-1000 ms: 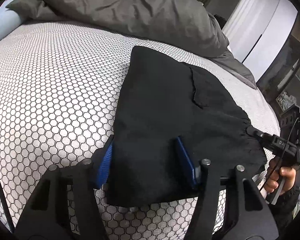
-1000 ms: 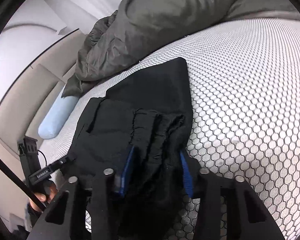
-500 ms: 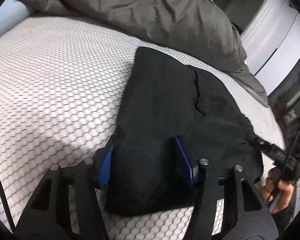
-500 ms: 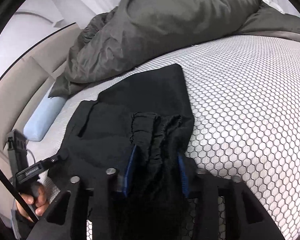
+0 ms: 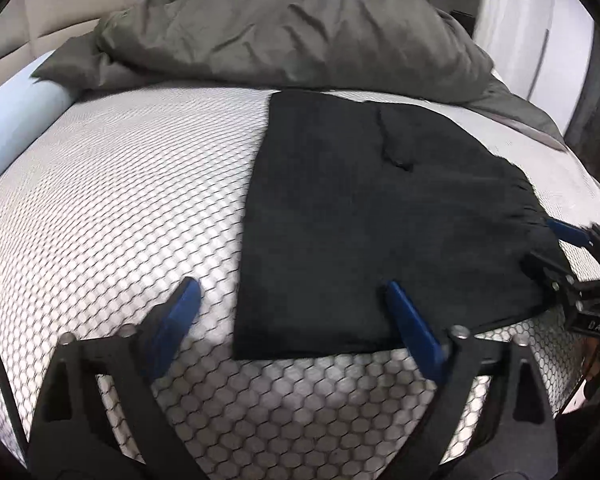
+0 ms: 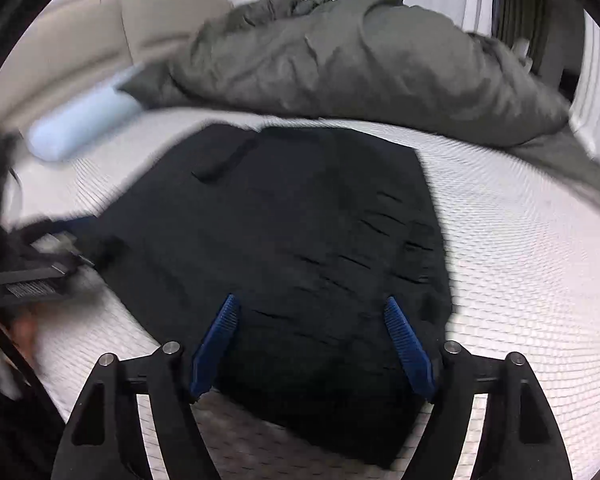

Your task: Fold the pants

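Observation:
Black pants [image 5: 360, 220] lie folded flat on the honeycomb-patterned mattress [image 5: 120, 200]. My left gripper [image 5: 288, 286] hovers at their near left corner with its jaws opening: one blue finger is over bare mattress, the other over the cloth, and neither pad presses. In the right wrist view, the pants [image 6: 300, 220] spread ahead with the wrinkled waistband on the right. My right gripper [image 6: 311, 301] is also opening, its fingers wide above the near edge and nothing pinched. That gripper shows in the left wrist view as the right gripper [image 5: 556, 256], at the pants' right edge.
A rumpled grey duvet [image 5: 300, 32] is heaped across the far side of the bed. A light blue bolster [image 5: 12, 120] lies at the far left before a beige headboard [image 5: 60, 0]. White cupboard doors [image 5: 540, 20] stand at the right. The left gripper [image 6: 40, 256] shows blurred.
Both grippers were shut on the pants' near edge and have let go, their jaws now spread wide. The bunched waistband has dropped flat. Both views have swung round towards the duvet.

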A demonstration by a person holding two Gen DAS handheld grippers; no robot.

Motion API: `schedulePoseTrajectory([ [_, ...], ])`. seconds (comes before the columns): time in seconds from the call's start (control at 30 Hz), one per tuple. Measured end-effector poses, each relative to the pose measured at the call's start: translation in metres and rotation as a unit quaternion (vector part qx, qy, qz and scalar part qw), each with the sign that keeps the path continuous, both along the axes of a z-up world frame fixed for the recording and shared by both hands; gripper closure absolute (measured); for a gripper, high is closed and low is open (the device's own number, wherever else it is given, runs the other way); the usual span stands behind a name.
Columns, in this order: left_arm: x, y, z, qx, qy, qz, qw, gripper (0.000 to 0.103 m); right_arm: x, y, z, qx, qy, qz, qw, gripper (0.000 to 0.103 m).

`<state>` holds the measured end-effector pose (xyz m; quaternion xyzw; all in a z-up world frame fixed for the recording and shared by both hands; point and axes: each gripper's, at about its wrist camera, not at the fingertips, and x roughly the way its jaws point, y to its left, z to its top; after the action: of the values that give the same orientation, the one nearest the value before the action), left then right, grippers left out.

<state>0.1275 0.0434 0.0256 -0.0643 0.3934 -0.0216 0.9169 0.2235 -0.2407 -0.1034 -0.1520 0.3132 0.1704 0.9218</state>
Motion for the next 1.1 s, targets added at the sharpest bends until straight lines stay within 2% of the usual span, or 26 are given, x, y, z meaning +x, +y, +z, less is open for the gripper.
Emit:
schedulePoseTrajectory([
  [0.17,-0.009,0.006,0.002,0.003,-0.012,0.018,0.9998,0.006,-0.003,-0.032,0.001,0.061,0.016,-0.016,0.998,0.012],
  [0.33,-0.028,-0.005,0.014,0.002,-0.038,0.016,0.9992,0.004,-0.033,-0.055,0.020,0.124,-0.016,-0.010,0.992,0.008],
  [0.47,-0.057,-0.015,0.026,-0.003,-0.088,-0.002,0.9961,0.001,-0.065,-0.071,0.033,0.166,-0.056,-0.005,0.984,0.002],
  [0.73,-0.106,-0.025,0.052,-0.024,-0.170,-0.010,0.9852,0.001,-0.114,-0.085,0.036,0.189,-0.100,0.011,0.977,0.000],
  [0.87,-0.121,-0.027,0.062,-0.032,-0.195,-0.020,0.9801,0.001,-0.130,-0.075,0.038,0.178,-0.125,0.033,0.975,0.000],
  [1.1,-0.129,-0.028,0.066,-0.037,-0.198,-0.023,0.9791,0.001,-0.138,-0.063,0.038,0.170,-0.137,0.050,0.975,0.000],
])
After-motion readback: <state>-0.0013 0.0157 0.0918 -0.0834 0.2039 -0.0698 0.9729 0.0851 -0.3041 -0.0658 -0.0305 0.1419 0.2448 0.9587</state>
